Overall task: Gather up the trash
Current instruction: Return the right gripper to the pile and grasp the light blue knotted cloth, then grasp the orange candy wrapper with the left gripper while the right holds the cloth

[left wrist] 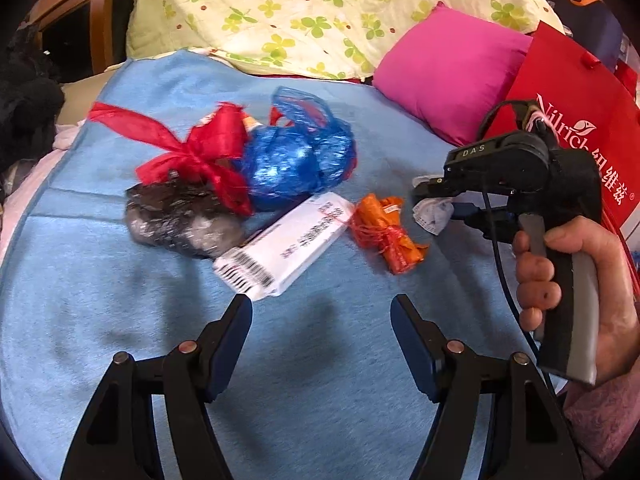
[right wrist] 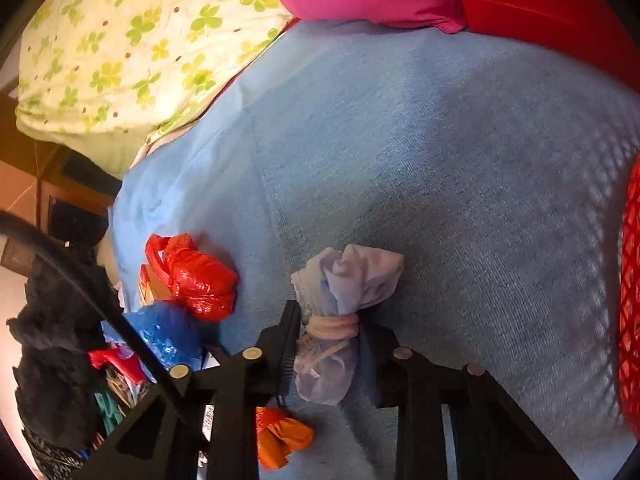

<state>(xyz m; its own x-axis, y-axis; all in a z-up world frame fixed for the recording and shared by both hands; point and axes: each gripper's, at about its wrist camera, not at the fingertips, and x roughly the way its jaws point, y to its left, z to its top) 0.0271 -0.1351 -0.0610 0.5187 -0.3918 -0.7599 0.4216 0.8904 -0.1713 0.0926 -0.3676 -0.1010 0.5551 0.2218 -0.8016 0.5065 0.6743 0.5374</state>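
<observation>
On a blue blanket (left wrist: 120, 280) lie several pieces of trash: a red plastic bag (left wrist: 200, 152), a blue plastic bag (left wrist: 296, 156), a dark grey bag (left wrist: 180, 216), a white labelled parcel (left wrist: 284, 240) and an orange wrapper bundle (left wrist: 384, 232). My left gripper (left wrist: 322, 312) is open and empty, just in front of the parcel. My right gripper (right wrist: 330, 332) is shut on a pale crumpled bundle tied with a band (right wrist: 344, 304), held above the blanket; it also shows in the left wrist view (left wrist: 434, 212). The red bag (right wrist: 196, 276), blue bag (right wrist: 164, 332) and orange wrapper (right wrist: 280, 436) show in the right wrist view.
A pink pillow (left wrist: 452, 68) and a clover-print quilt (left wrist: 320, 8) lie at the back. A red paper shopping bag (left wrist: 576, 120) stands at the right. A red mesh basket (right wrist: 630, 300) is at the right edge. Dark clothing (left wrist: 24, 92) lies at the left.
</observation>
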